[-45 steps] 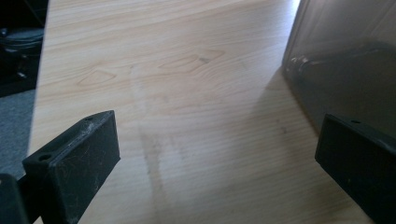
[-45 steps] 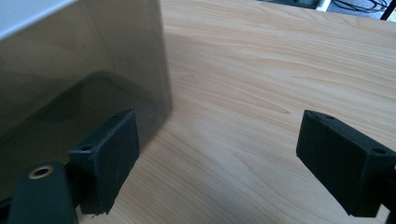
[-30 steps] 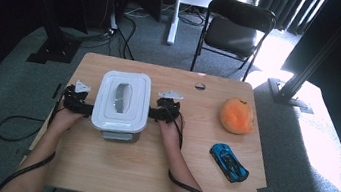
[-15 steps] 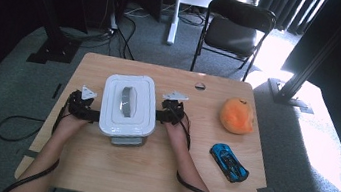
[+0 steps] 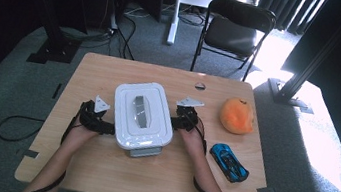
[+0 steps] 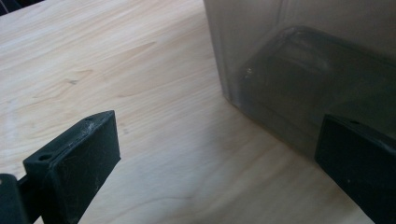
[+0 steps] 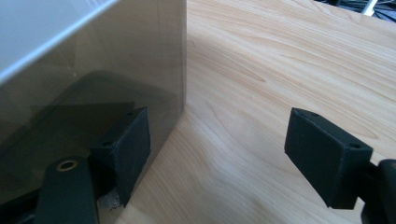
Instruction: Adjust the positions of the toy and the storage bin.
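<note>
A box with smoky see-through walls and a white lid (image 5: 143, 115) stands mid-table between my two grippers. My left gripper (image 5: 102, 126) is at its left side, open. In the left gripper view the gripper (image 6: 215, 154) has its right jaw against the box wall (image 6: 303, 70) and its left jaw over bare wood. My right gripper (image 5: 178, 123) is at the box's right side, open. In the right gripper view the gripper (image 7: 226, 149) has just been closing a little. Only bare table lies between its jaws, and its left jaw rests beside the box wall (image 7: 93, 70).
An orange soft ball (image 5: 237, 115) lies at the right of the wooden table (image 5: 96, 176), with a blue toy car (image 5: 230, 162) in front of it. A black folding chair (image 5: 233, 29) stands beyond the far edge. Cables trail on the floor at the left.
The box and both grippers have shifted to the right and slightly toward the near edge. The ball and the car have stayed in place.
</note>
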The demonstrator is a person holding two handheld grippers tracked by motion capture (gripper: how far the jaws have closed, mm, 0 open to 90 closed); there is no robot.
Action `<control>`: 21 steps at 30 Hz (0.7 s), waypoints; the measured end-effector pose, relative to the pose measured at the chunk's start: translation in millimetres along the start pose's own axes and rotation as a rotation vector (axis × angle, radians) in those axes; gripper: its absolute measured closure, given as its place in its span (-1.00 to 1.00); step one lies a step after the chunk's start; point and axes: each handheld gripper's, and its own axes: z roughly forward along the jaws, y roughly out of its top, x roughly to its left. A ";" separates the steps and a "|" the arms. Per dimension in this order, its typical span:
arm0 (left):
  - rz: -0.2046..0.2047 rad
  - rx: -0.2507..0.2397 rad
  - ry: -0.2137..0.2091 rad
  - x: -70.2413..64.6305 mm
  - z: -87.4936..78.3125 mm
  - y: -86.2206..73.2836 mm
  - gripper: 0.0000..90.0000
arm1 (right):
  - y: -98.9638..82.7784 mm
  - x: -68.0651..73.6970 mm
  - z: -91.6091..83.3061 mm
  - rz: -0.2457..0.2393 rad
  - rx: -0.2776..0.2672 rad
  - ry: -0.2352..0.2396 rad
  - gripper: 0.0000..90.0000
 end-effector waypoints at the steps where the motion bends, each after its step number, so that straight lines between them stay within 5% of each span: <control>1: 0.004 0.000 -0.003 -3.3 -0.7 0.0 -0.99 | -1.7 -0.9 -2.1 0.000 -0.003 0.000 -0.49; 21: 0.066 0.014 -0.059 -41.8 -21.6 -1.6 -0.99 | -19.0 -3.2 -27.6 -0.045 -0.023 0.029 -0.38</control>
